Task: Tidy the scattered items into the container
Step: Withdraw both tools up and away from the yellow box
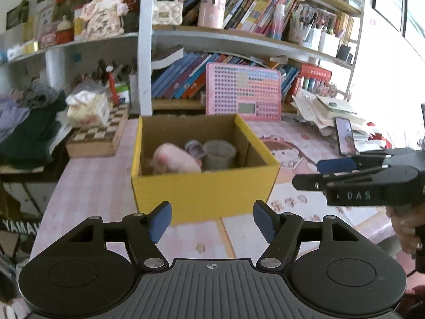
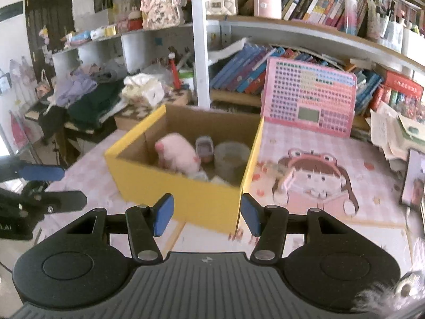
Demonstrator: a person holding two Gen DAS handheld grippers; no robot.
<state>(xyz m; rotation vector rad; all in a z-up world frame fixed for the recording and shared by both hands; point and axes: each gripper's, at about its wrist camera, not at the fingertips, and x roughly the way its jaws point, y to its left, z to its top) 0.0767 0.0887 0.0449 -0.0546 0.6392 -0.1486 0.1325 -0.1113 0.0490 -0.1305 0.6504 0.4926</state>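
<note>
Cluttered bookshelves point(image 1: 239, 13) fill the background, with a pink keyboard toy point(image 1: 243, 91) propped at the back of a pink-patterned tabletop point(image 1: 93, 186).

- Container: a yellow box point(image 1: 202, 194) with a bare cardboard interior is seen at twelve o'clock of the left gripper point(image 1: 212, 219) and just ahead of the right gripper point(image 2: 206, 216), its near corner close to the right gripper's pads.
- Contents already stowed: a pink plush toy point(image 1: 176, 158) at the nine o'clock side of the box floor, a small lilac item point(image 1: 195, 148) behind it, a grey cup point(image 1: 219, 154) at the three o'clock side. Pale scraps are glimpsed at the near wall in the right wrist view; what they are cannot be made out.
- Left gripper: jaws stand moderately wide, nothing between the pads.
- Right gripper: jaws part-open, narrower than the left, likewise empty. It is also seen side-on at three o'clock in the left wrist view, apart from the box.
- Remaining strays: none are noted on the open tabletop around the box. A phone point(image 1: 345, 139) stands at two o'clock beside a paper stack point(image 1: 326, 111), and a grey furry item point(image 2: 385, 297) is caught at five o'clock in the right wrist view; whether these count as scattered items cannot be told.

Judgement: the tidying appears largely done, possibly complete.
</note>
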